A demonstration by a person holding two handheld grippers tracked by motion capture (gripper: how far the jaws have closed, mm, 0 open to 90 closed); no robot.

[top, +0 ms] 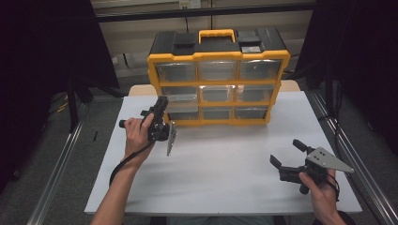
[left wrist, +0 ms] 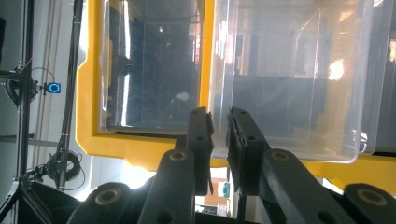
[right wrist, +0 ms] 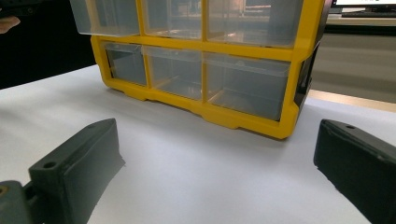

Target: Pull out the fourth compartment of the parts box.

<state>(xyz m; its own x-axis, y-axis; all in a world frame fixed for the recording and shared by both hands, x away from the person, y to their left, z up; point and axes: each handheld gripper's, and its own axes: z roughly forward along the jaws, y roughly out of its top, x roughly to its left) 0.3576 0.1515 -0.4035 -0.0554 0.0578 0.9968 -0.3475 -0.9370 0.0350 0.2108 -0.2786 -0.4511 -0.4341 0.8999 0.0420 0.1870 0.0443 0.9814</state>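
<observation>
**Left gripper at the organizer's left drawer column, right gripper idle on open table**

The yellow-and-black drawer organizer [top: 218,77] stands upright at the far middle of the white table [top: 225,164], its drawer fronts facing the person. It holds three rows of three clear drawers under a black top with a yellow carry handle [top: 216,35].

The left gripper [top: 161,107] is raised at the organizer's left column, its tip at the level of the middle and bottom rows. In the left gripper view its black jaws are drawn close together, a narrow slit between them, and the edge of a clear drawer [left wrist: 289,79] sits right at their tips; this drawer stands out from the yellow frame, its front nearer than that of the drawer beside it. Whether the pads actually pinch the drawer's edge cannot be told, since the clear plastic blurs the contact. The right gripper view shows the same pulled-out drawer [right wrist: 105,16] overhanging the bottom row at the organizer's left end.

The right gripper [top: 287,154] is held low, well in front of the organizer's right corner and apart from it. Its jaws are spread wide with nothing between them, bare table showing in the gap.

In front of the organizer a broad strip of table lies open from its base to the near edge. The organizer's left and right ends stand well inside the table's side edges, leaving room on both flanks.
</observation>
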